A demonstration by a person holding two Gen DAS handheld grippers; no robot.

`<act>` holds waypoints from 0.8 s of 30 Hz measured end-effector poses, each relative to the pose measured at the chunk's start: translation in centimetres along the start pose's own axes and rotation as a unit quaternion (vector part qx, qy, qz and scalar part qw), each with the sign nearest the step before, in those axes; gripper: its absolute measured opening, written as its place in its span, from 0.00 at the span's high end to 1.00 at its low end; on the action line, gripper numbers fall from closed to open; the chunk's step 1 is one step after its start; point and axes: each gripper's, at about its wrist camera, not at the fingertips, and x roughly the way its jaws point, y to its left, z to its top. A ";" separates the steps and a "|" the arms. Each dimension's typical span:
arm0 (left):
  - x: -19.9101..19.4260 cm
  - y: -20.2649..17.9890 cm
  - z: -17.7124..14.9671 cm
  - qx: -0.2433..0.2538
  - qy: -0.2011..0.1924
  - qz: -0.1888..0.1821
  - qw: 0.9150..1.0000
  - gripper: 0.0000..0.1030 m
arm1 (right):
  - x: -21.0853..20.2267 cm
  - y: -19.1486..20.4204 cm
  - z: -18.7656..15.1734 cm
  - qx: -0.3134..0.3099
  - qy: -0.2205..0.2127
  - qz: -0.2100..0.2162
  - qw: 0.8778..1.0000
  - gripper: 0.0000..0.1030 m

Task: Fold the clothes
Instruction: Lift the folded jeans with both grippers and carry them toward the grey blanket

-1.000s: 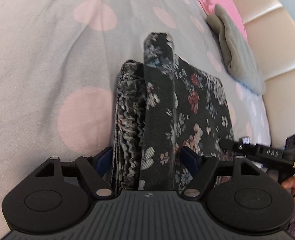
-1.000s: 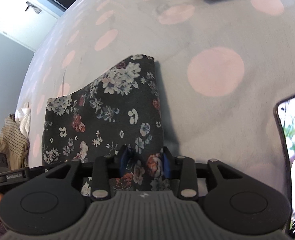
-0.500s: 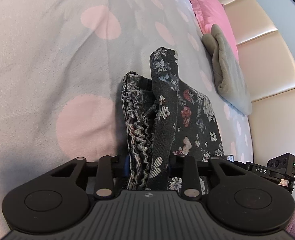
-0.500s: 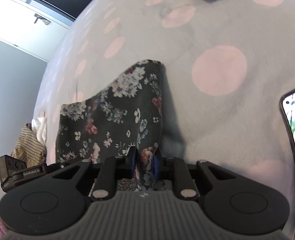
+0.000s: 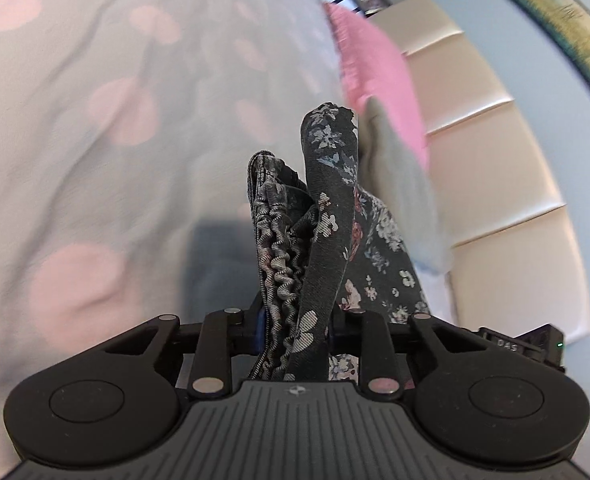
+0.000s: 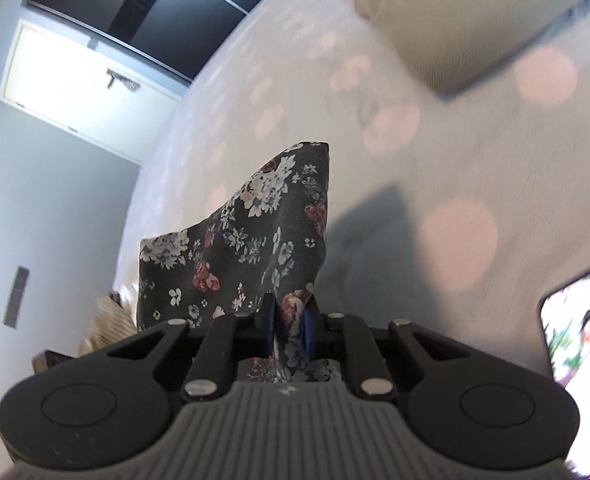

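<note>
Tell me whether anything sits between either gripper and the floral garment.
Nothing does. The left gripper is shut on the floral garment at its gathered edge, and the right gripper is shut on its other end, both having just closed.

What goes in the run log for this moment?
phase: lifting | left gripper: shut on floral garment | right gripper: shut on floral garment | jaws just closed on cloth | surface: dotted bedspread

- Left claw [image 5: 295, 326]: black linkage arms, silver rivets, two round black discs, ribbed dark-grey housing, blue pads.
- Right claw [image 6: 289, 326]: same build, lighter grey ribbed housing.
</note>
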 end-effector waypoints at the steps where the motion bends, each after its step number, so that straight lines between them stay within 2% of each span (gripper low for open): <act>1: 0.4 -0.8 0.5 0.001 -0.004 -0.006 1.000 0.77 | -0.7 0.1 0.8 -0.002 -0.006 0.004 1.000 0.85; 5: 2.9 -4.5 2.6 0.001 -0.017 -0.032 0.999 0.78 | -3.5 0.6 4.6 -0.023 -0.037 0.011 0.999 0.85; 10: 6.8 -9.6 5.3 0.014 -0.029 -0.076 0.997 0.78 | -6.3 0.6 10.0 -0.062 -0.062 -0.007 0.996 0.85; 14: 10.9 -13.6 7.4 0.025 -0.032 -0.097 0.994 0.78 | -8.0 -0.4 14.7 -0.069 -0.087 -0.016 0.994 0.85; 19: 16.8 -16.8 9.8 0.028 -0.036 -0.124 0.991 0.78 | -9.5 -1.8 20.4 -0.082 -0.129 -0.032 0.988 0.85; 24: 21.6 -17.9 11.4 0.030 -0.044 -0.144 0.988 0.78 | -8.9 -4.3 25.7 -0.069 -0.165 -0.035 0.983 0.85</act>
